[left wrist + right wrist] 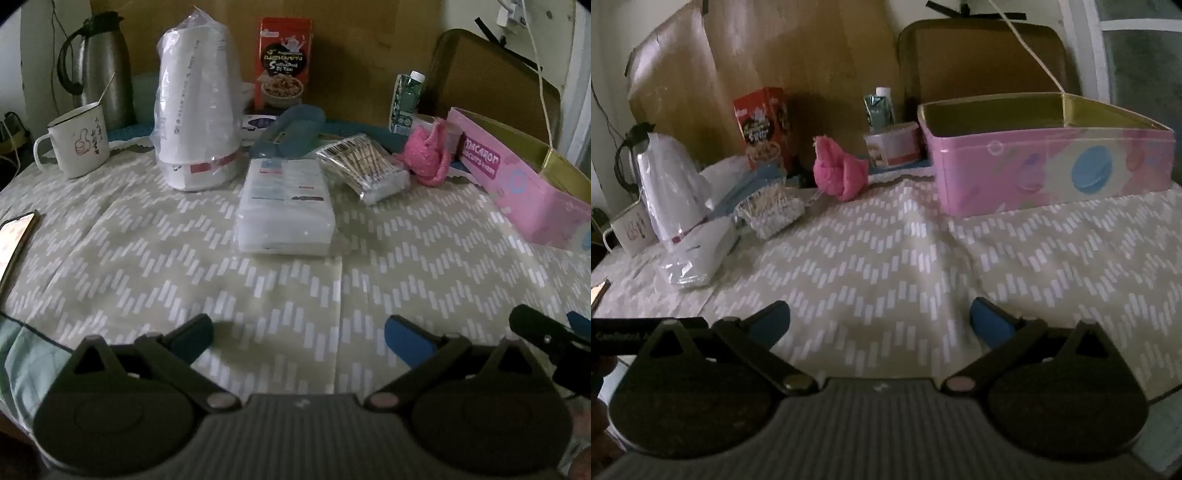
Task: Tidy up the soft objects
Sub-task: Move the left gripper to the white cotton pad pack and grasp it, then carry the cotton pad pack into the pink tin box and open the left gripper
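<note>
The left gripper (297,339) hovered low over the patterned tablecloth (147,266) with its jaws spread wide and holding nothing, the white tissue pack (286,206) lying well ahead of them. Further right, the fluffy pink soft toy (838,171) sat far beyond the right gripper (881,319), equally wide open and empty. The pink tin (1045,173) stood open at the right; no contents showed above its rim.

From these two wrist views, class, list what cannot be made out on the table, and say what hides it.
1. Floor of the pink tin: right wrist view, hidden by its near wall.
2. Phone: left wrist view, cut off by the left edge.
3. Steel flask: right wrist view, mostly behind the bagged cups.
4. Label print on the tissue pack: left wrist view, too small and blurred.
</note>
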`<state>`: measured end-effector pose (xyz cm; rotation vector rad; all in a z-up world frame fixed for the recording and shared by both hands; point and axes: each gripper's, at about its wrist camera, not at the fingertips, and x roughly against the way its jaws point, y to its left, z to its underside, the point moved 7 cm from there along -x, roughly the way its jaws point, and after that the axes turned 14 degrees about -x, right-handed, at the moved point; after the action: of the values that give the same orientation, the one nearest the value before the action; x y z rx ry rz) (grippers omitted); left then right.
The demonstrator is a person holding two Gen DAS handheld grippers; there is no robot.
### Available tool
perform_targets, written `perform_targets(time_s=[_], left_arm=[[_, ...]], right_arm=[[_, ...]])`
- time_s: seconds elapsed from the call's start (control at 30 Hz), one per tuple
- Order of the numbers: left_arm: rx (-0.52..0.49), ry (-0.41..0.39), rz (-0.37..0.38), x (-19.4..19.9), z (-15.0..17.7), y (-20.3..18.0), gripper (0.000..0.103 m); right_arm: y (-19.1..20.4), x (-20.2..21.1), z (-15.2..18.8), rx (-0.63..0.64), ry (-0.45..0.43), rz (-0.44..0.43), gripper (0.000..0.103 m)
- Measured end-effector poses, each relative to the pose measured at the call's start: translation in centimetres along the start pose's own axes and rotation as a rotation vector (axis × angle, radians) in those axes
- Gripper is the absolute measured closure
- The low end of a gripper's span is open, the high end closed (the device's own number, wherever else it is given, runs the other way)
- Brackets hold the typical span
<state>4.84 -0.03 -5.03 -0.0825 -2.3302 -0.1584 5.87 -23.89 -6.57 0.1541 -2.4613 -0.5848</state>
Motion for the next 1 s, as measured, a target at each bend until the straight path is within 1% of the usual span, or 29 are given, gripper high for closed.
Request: perform_targets(time_s=[0.13, 0.17, 0.2, 0.23, 0.3, 0.37, 0.4, 0.43, 0.5, 0.53, 0.6, 0.63, 0.7, 0.77, 0.83, 0.87, 0.9, 0.93, 0.97, 1.0], left_arm=[[-0.01, -0.014, 0.017, 0.1, 0.1, 0.5, 0.0], [-0.013, -0.023, 0.02, 0.3, 0.2, 0.6, 0.0], [-0.016, -0.043, 0.027, 0.6, 0.4, 0.7, 0.0], [-0.023, -0.068, 0.026, 0.9, 0.6, 0.6, 0.0], [-0.038, -0.134, 0.035, 1.7, 1.6, 0.7, 0.0], [-0.077, -0.146, 0.037, 2.3, 2.3, 0.6, 0.0], [-0.078, -0.149, 0.057, 2.6, 2.3, 0.9, 0.0], [-0.061, -0.153, 0.078, 2.8, 2.1, 1.5, 0.0], [-0.03, -0.171, 0.061, 2.9, 1.5, 2.9, 0.0], [-0.021, -0.196, 0.046, 3.1, 0.9, 3.8, 0.0], [-0.006, -0.236, 0.045, 3.4, -0.4, 5.6, 0.001], [0.004, -0.251, 0.054, 3.5, -1.2, 6.5, 0.001], [0.022, -0.279, 0.087, 3.6, -2.9, 7.9, 0.009], [0.053, -0.284, 0.156, 3.2, -4.6, 9.1, 0.013], [0.082, -0.259, 0.25, 2.1, -6.1, 9.6, 0.019], [0.087, -0.239, 0.286, 1.3, -6.8, 9.6, 0.026], [0.089, -0.223, 0.307, 0.6, -6.8, 9.4, 0.032], [0.086, -0.203, 0.327, -0.3, -7.2, 9.1, 0.034], [0.082, -0.187, 0.343, -1.1, -7.2, 8.8, 0.039], [0.077, -0.172, 0.349, -1.9, -6.8, 8.2, 0.044]], right_arm=[[-0.8, 0.0, 0.3, 0.012, 0.036, 0.004, 0.0], [-0.8, 0.0, -0.5, -0.005, 0.052, -0.008, 0.0], [-1.1, 0.1, -0.6, -0.014, 0.048, -0.015, 0.0], [-1.2, 0.6, -0.3, -0.027, 0.023, -0.025, 0.0], [-1.1, 1.2, 0.1, -0.033, 0.007, -0.034, 0.0], [-0.8, 0.9, -0.1, -0.035, 0.029, -0.038, 0.0], [-0.8, 1.0, -0.1, -0.033, 0.026, -0.042, 0.0], [-1.2, 1.1, 0.3, -0.038, 0.013, -0.053, 0.0], [-0.9, 1.0, 0.5, -0.028, 0.008, -0.06, 0.0], [-0.6, 0.9, 0.5, -0.02, 0.011, -0.073, 0.0], [0.4, 0.8, 0.5, 0.023, 0.013, -0.097, 0.008], [0.9, 0.7, 0.5, 0.052, 0.01, -0.104, 0.009], [2.5, 0.5, 0.4, 0.119, 0.012, -0.134, 0.018], [4.2, 0.0, 0.5, 0.171, 0.027, -0.171, 0.018], [6.1, -0.6, 0.7, 0.229, 0.042, -0.209, 0.018], [7.2, -1.1, 0.8, 0.264, 0.053, -0.228, 0.018], [8.4, -1.6, 1.0, 0.302, 0.067, -0.247, 0.018], [9.4, -2.1, 1.2, 0.333, 0.079, -0.261, 0.018], [10.6, -2.8, 1.4, 0.366, 0.093, -0.273, 0.018], [11.4, -3.4, 1.7, 0.393, 0.106, -0.278, 0.018]])
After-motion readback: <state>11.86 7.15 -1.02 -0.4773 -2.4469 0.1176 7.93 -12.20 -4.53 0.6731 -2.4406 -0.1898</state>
